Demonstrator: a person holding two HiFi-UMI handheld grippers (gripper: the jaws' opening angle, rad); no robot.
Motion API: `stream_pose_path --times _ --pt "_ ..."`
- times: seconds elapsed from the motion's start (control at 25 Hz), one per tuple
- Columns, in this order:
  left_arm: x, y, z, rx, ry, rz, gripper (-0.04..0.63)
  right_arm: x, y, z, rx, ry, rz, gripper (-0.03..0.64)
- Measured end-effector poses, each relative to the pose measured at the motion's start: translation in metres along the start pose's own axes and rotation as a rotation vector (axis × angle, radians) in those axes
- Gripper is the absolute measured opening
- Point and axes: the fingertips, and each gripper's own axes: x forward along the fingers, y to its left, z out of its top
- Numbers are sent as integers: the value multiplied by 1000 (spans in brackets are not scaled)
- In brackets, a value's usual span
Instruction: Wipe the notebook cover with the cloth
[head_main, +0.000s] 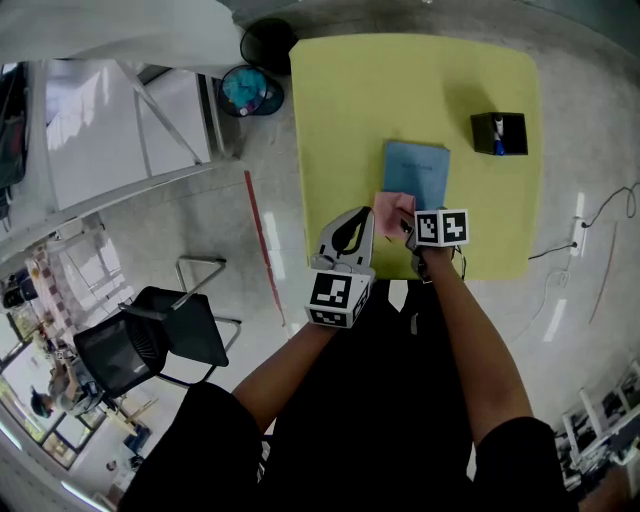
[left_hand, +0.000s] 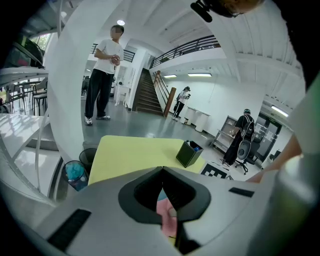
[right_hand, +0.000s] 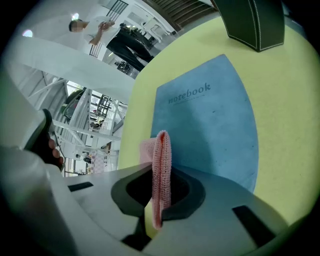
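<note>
Nearest the lens hung the left claw (head_main: 363, 216) (left_hand: 162, 170), its jaws pressed together on nothing, just left of the near left corner of the flat, blue-grey rectangular notebook (head_main: 416, 175) (right_hand: 210, 120). At that same corner sat the right claw (head_main: 408, 232) (right_hand: 161, 189). Its jaws were clamped on a folded pink knitted cloth (head_main: 393, 208) (right_hand: 161, 155), whose fold stood upright between them. In the head view the cloth overlapped the notebook's near left corner.

Bare yellow worktop with rounded corners (head_main: 400, 90) lay open to the left of, right of and beyond the notebook. A narrower strip ran between the notebook's near short edge and the worktop's near edge. A black open-topped box (head_main: 498, 133) (right_hand: 255, 22) stood beyond and right of the notebook, well apart.

The notebook lay closed, its long axis running away from the person with a slight tilt. The printed word "notebook" sat toward its far end, reading upright from the person's side. Its cover looked plain and matte.
</note>
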Motion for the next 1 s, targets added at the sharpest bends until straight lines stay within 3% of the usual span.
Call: stream_pose_path --times 1.0 --pt "7 -14 -11 29 49 16 12 -22 -27 -4 15 6 9 37"
